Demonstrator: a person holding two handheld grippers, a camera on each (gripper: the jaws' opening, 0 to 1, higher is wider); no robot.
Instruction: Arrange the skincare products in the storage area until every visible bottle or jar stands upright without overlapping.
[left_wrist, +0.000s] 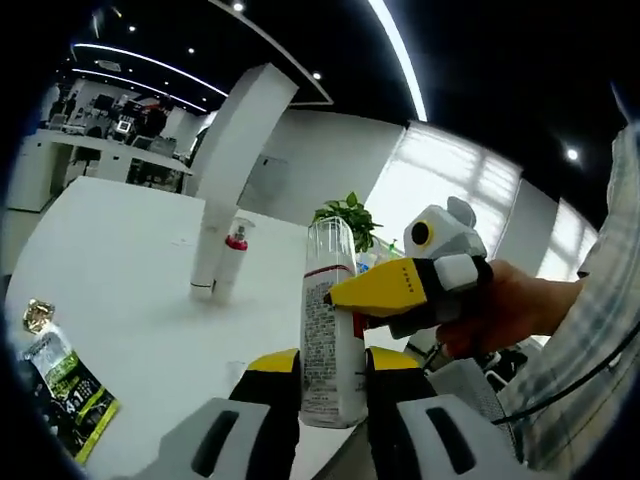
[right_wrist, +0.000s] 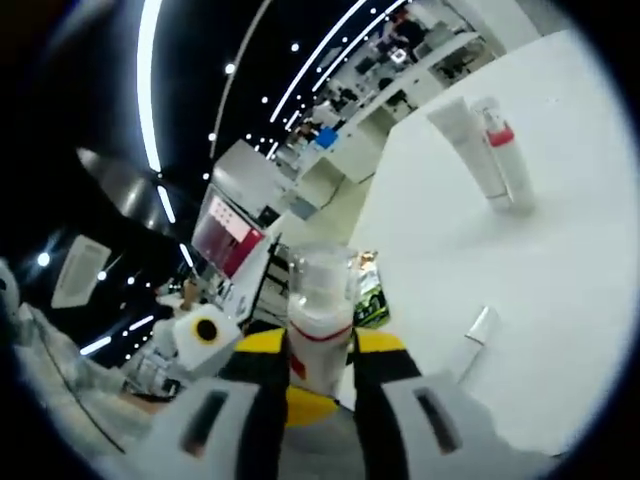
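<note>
Both grippers on one bottle: tip risk

At centre frame my left gripper (left_wrist: 333, 375) clamps the spray bottle (left_wrist: 330, 330) low while my right gripper (right_wrist: 320, 375) pinches its neck. If either lets go unevenly, I judge it topples off the table (left_wrist: 130, 270) edge; the tube and pump bottle (left_wrist: 232, 262) stand upper left.

I am working in a big open-plan office. Beyond my white bench (left_wrist: 130, 270), rows of white desks (left_wrist: 95, 160) carry monitors and dark chairs. A thick white column (left_wrist: 240, 130) rises behind the bench, long curved light strips (left_wrist: 400, 60) run across the dark ceiling, and tall bright windows (left_wrist: 450, 180) stand beside the column.
</note>
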